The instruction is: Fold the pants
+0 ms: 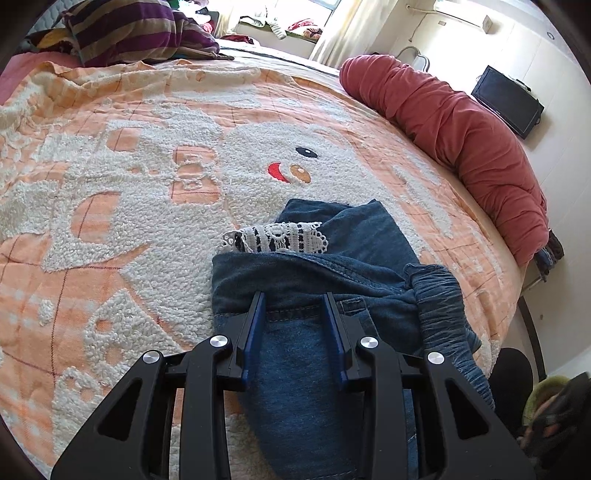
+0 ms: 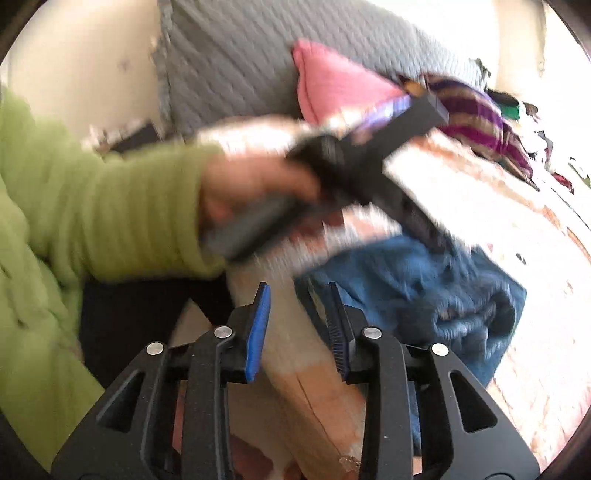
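Observation:
Blue denim pants [image 1: 325, 280] lie folded in a bundle on the bed, with a white lace trim [image 1: 280, 238] showing at the fold and a gathered waistband [image 1: 443, 306] at the right. My left gripper [image 1: 295, 299] is open, its fingers just over the near part of the pants. In the right wrist view, which is blurred, the pants [image 2: 424, 288] lie right of centre. My right gripper [image 2: 299, 291] is open and empty over the bed edge, beside the pants. The left gripper's body [image 2: 369, 166], held by a hand, is above the pants.
An orange and white bear-pattern blanket [image 1: 147, 184] covers the bed. A red rolled duvet [image 1: 461, 140] lies along the right edge. A striped purple blanket [image 1: 140, 29] is at the far end. A green sleeve [image 2: 92, 206], pink pillow [image 2: 332, 85] and grey headboard [image 2: 258, 48] show too.

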